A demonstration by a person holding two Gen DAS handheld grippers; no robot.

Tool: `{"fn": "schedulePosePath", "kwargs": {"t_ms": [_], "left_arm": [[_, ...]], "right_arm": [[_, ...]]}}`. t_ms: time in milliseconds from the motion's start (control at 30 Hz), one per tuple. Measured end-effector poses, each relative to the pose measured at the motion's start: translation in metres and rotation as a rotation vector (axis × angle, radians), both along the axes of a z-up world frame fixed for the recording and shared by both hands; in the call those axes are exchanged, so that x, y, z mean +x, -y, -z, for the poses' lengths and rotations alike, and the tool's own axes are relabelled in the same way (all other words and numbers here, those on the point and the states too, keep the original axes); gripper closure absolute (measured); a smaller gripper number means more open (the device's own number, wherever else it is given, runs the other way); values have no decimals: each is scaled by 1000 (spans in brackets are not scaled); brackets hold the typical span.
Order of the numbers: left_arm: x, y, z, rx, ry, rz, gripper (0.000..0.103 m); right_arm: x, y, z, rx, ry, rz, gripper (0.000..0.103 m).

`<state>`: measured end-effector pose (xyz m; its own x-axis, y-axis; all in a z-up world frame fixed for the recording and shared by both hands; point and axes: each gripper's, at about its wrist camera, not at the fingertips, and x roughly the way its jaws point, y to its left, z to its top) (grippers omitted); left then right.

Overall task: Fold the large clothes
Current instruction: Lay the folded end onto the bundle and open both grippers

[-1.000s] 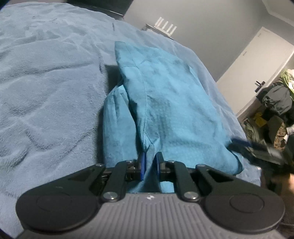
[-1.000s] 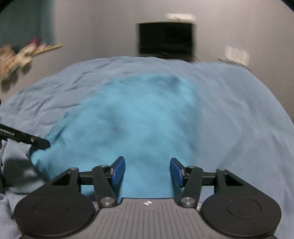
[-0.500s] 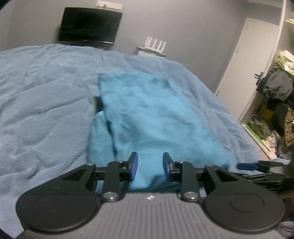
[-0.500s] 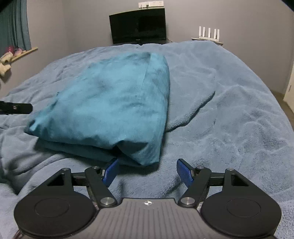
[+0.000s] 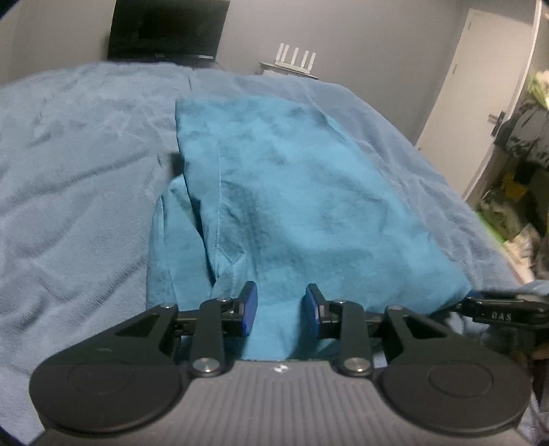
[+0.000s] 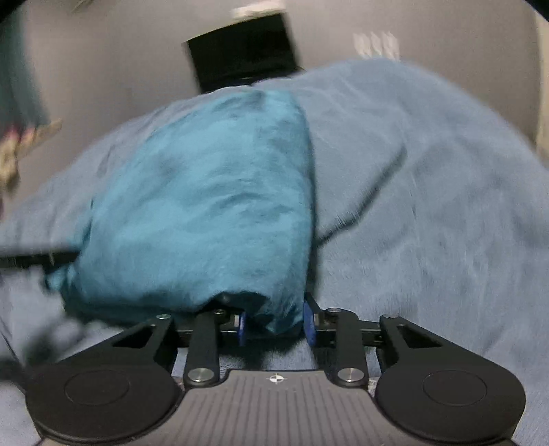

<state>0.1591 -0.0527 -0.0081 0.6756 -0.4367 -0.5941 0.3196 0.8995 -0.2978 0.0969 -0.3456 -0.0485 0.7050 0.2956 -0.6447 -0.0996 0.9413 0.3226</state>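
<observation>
A teal garment (image 5: 291,192) lies folded in layers on the blue blanket (image 5: 75,178). My left gripper (image 5: 279,310) is open, its blue pads either side of the garment's near left edge. My right gripper (image 6: 274,324) is open with the garment's near right corner (image 6: 281,308) between its pads; the view is blurred. The garment (image 6: 206,206) fills the middle of the right wrist view. The right gripper's tip (image 5: 494,308) shows at the garment's right corner in the left wrist view, and the left gripper's tip (image 6: 37,259) shows at the left in the right wrist view.
The blue blanket (image 6: 429,206) covers the whole bed. A black monitor (image 5: 164,31) and a white router (image 5: 295,61) stand at the far wall. A white door (image 5: 480,68) and piled clothes (image 5: 525,137) are to the right of the bed.
The left gripper let go of the garment's edge and opened. The right gripper moved forward onto the near right corner and narrowed around it. Both cameras dropped lower toward the garment.
</observation>
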Motion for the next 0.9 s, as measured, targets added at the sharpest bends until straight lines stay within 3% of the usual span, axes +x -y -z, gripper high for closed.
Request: {"fn": "schedulePosePath", "kwargs": {"t_ms": [100,233,300,367,500,633,733,800,900], "left_arm": [[3,-1,4,1,-5,2,75],[2,-2,1,47,7,-3,75],[-2,-3,-2,62,8,-14,75],[-7,-6,-6,76,12,-17,75],[-18,-11,-9,101,18,-23,75],[-31,-12,-29,-16,76,-39,75],[-36,8,-48,-13,170,23,70],[-29,28,-54,2,196,63,69],[-11,54,-48,32,181,93,69]], "right_arm": [[4,10,8,89,-52,14,72],[0,8,5,85,-49,17,68],[-1,5,1,76,-30,17,61],[-15,0,-9,42,10,7,55],[-43,-24,-37,-118,182,-31,55],[-50,-53,-59,-183,268,-117,56],[-60,-75,-70,-241,357,-189,52],[-51,-84,-71,-292,364,-194,55],[-29,-84,-65,-259,322,-172,57]]}}
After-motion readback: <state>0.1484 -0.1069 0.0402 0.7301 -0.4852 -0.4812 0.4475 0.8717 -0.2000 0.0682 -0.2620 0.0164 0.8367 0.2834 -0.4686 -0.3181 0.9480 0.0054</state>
